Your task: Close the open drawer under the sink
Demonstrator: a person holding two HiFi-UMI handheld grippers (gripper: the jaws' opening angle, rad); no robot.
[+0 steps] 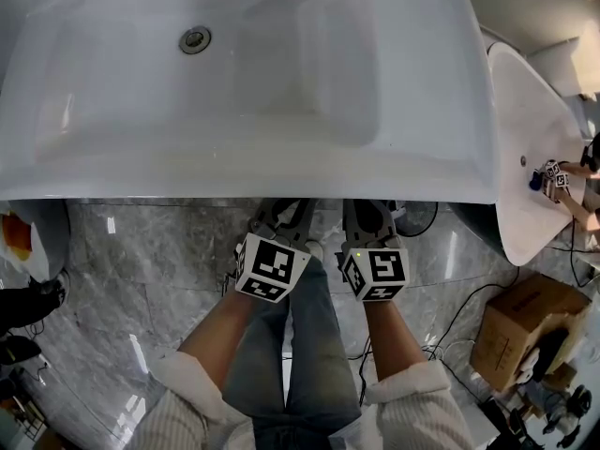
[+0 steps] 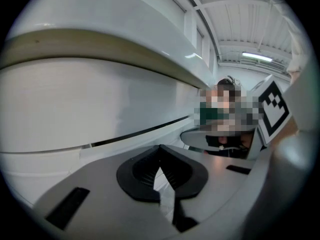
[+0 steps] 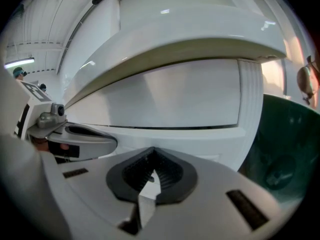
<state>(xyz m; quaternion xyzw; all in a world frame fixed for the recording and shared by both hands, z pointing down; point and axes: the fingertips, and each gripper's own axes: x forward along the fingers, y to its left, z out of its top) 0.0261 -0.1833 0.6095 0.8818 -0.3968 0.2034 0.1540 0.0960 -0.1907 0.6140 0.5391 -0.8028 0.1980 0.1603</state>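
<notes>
My left tongs (image 2: pixel 160 148) and right tongs (image 3: pixel 152 150) are both pressed together and pinch nothing. The drawer front (image 3: pixel 175 96) is close ahead of their tips, under the sink (image 1: pixel 281 172). An uneven push could skew the drawer, or the tips could slide off its smooth face.

Bathroom showroom: white sink (image 1: pixel 412 82), second basin (image 1: pixel 525 157), marble floor (image 1: pixel 141 270)

A polished grey marble floor (image 1: pixel 131 270) is seen; at the right, a cardboard box (image 1: pixel 525 326) is set near a second white basin (image 1: pixel 525 129).
</notes>
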